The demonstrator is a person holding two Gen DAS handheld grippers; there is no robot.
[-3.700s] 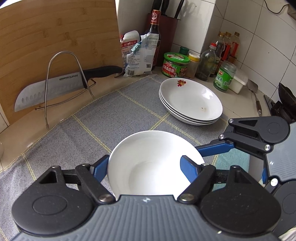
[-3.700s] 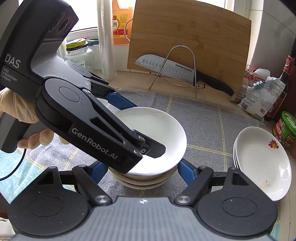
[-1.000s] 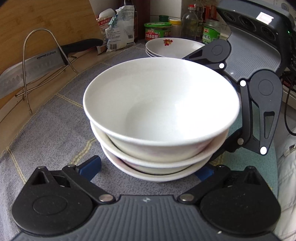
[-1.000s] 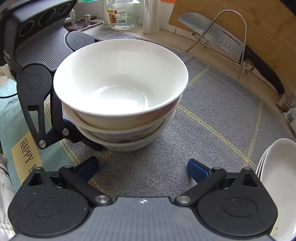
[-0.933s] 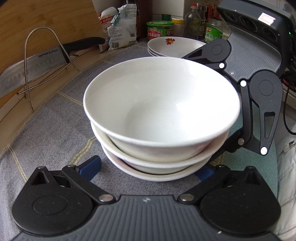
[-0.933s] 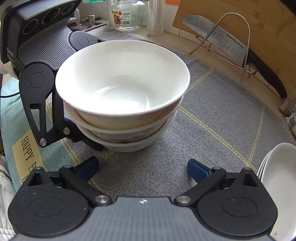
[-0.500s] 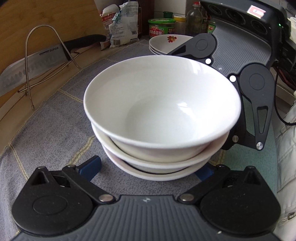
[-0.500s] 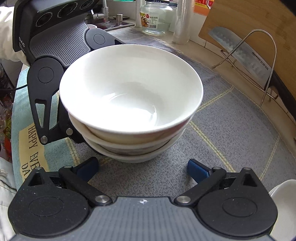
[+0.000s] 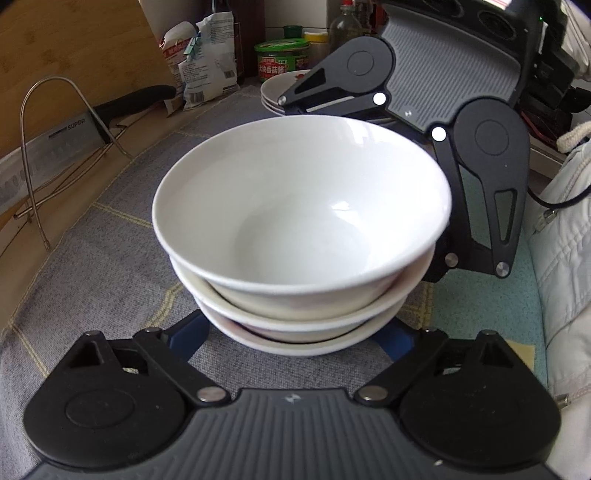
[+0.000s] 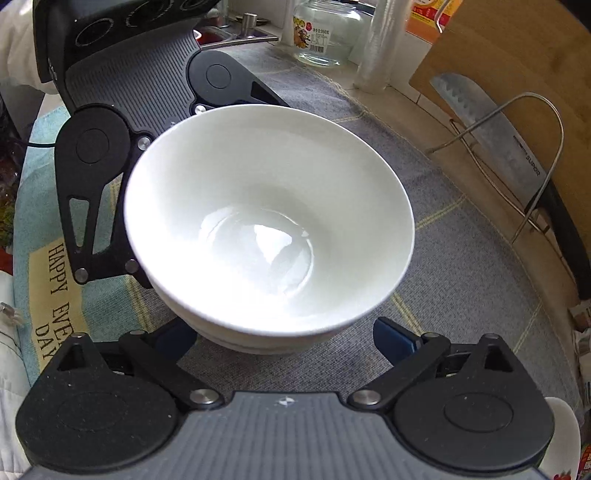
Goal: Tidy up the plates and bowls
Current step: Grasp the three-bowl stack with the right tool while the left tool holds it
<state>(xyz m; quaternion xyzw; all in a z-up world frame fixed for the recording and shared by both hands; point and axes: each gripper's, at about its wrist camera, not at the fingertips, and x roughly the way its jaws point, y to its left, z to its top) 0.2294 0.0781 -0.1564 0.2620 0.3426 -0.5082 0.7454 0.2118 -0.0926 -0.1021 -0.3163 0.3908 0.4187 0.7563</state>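
Note:
A stack of three white bowls (image 9: pixel 295 221) stands on the grey mat; it also fills the right wrist view (image 10: pixel 269 240). My left gripper (image 9: pixel 295 341) is open, its blue fingers either side of the stack's base. My right gripper (image 10: pixel 284 338) is open and set the same way from the opposite side. Each gripper's body shows in the other's view, behind the stack. A stack of white plates (image 9: pixel 280 86) with a red flower mark sits further back, partly hidden by the right gripper.
A knife (image 9: pixel 74 133) rests in a wire rack (image 10: pixel 517 147) against a wooden cutting board (image 9: pixel 66 55). Jars, bottles and packets (image 9: pixel 280 62) line the back. A glass jar (image 10: pixel 321 29) stands at the far side. A teal cloth (image 10: pixel 48 258) covers the near edge.
Both grippers have closed in low around the bowl stack from opposite sides, and the fingertips now sit under the rims. The bowls have stayed stacked on the mat.

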